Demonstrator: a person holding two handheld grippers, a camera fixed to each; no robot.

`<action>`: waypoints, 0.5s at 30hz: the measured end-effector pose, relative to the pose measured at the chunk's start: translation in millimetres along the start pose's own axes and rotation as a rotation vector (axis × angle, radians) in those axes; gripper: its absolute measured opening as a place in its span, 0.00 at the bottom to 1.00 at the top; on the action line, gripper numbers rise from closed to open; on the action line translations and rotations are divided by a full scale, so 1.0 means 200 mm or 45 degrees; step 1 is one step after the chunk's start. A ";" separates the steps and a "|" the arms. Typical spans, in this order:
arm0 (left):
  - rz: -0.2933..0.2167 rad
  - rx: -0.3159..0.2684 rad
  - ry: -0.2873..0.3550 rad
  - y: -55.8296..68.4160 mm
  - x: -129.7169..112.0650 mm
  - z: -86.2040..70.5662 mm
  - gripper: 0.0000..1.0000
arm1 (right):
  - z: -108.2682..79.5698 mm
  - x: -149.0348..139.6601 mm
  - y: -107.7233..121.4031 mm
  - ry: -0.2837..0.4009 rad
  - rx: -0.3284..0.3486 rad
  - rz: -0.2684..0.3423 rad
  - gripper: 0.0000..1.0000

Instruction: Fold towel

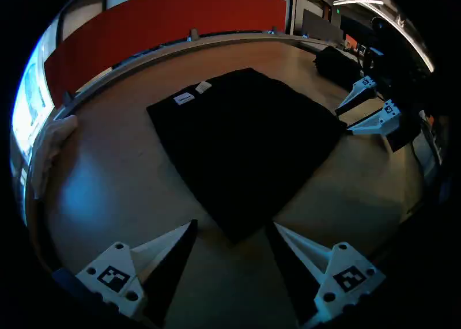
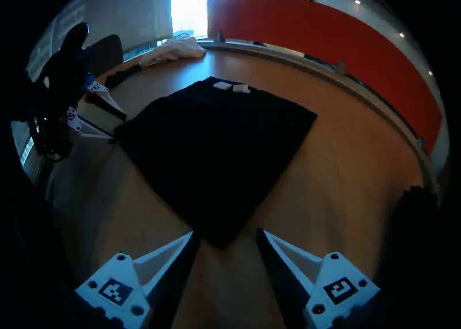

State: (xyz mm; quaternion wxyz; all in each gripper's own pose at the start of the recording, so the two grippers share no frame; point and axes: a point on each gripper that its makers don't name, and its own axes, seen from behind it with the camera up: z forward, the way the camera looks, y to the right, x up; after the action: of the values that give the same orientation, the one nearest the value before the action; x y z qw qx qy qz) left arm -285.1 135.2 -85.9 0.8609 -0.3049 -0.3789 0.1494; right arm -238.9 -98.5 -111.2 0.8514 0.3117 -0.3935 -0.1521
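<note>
Folds in the black towel (image 1: 242, 139) are too dark to make out. The left gripper (image 1: 233, 225) and right gripper (image 2: 226, 232) each point at a neighbouring corner, fingers spread.

— Item and condition?
— Black towel (image 1: 242, 144), roughly square, spread flat on the wooden table (image 1: 115, 185).
— Orientation?
— One corner points toward each camera.
— Markings?
— Two white tags (image 1: 184, 98) at its far edge.

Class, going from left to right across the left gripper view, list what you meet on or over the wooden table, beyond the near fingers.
In order: crumpled pale cloth → flat black towel → white right gripper.
</note>
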 end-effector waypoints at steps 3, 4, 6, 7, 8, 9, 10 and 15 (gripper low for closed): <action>0.001 0.000 -0.002 0.01 0.00 0.00 0.79 | 0.00 0.00 0.00 -0.001 0.002 0.000 0.65; 0.001 0.000 -0.002 0.01 0.00 0.00 0.78 | 0.00 0.00 0.00 -0.002 0.004 -0.002 0.63; 0.001 0.000 -0.004 0.01 0.00 0.00 0.76 | 0.00 0.00 -0.01 -0.003 0.008 -0.004 0.60; 0.000 0.001 -0.005 0.01 0.00 0.00 0.75 | 0.00 0.00 -0.01 -0.003 0.009 -0.007 0.58; 0.000 0.001 -0.006 0.02 0.00 0.00 0.75 | 0.00 0.00 -0.01 -0.004 0.010 -0.009 0.56; -0.001 0.002 -0.007 0.02 0.00 0.00 0.74 | 0.00 0.00 -0.02 -0.004 0.012 -0.011 0.54; -0.001 0.002 -0.008 0.02 0.00 0.00 0.74 | 0.00 0.00 -0.02 -0.004 0.014 -0.012 0.51; -0.007 0.005 -0.014 0.02 0.01 0.00 0.66 | 0.00 0.01 -0.03 -0.003 0.020 -0.011 0.38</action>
State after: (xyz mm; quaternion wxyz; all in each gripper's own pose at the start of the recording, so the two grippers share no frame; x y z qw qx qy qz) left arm -283.8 137.9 -88.0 0.8598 -0.3013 -0.3842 0.1495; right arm -238.3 -104.3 -115.0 0.8477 0.3198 -0.3945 -0.1531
